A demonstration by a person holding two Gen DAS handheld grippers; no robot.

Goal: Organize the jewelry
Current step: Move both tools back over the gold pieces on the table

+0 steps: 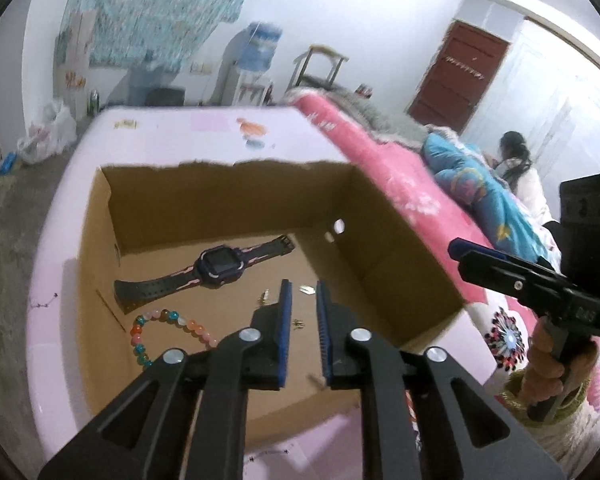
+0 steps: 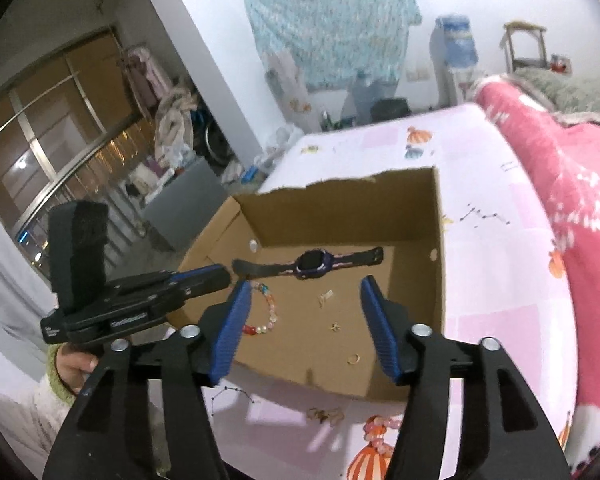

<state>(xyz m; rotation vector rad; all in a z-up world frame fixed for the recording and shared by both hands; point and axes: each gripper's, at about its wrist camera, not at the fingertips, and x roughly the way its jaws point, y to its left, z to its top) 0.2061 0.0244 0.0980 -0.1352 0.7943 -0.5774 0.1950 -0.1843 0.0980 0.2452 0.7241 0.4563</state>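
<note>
Jewelry lies loose on the floor of an open cardboard box (image 2: pixel 438 216) that sits on a bed covered with a pink patterned sheet (image 2: pixel 500 280). A dark smartwatch (image 2: pixel 314 264) with a pink-trimmed strap lies flat and stretched out near the box's far wall. Beside it, toward the box's left side, lies a bracelet of coloured beads (image 2: pixel 270 310) in an open curve. Small gold pieces (image 2: pixel 326 298) lie scattered in the middle of the box floor, and a thin gold ring (image 2: pixel 354 358) lies near the front wall. Outside the box, on the sheet just before its front wall, lie a pink beaded piece (image 2: pixel 376 430) and a small brownish tangle (image 2: pixel 324 414).

The right gripper (image 2: pixel 306 282) hovers over the front of the box, its jaws standing wide apart with nothing between them. The left gripper (image 1: pixel 302 286) hangs over the box as well, jaws only narrowly parted and empty, the gold pieces showing on the floor beyond the tips. Each gripper shows in the other's view, held by a hand (image 2: pixel 74 364) in a pale fuzzy sleeve.

A pink blanket (image 2: pixel 560 168) lies along the bed's right side.
</note>
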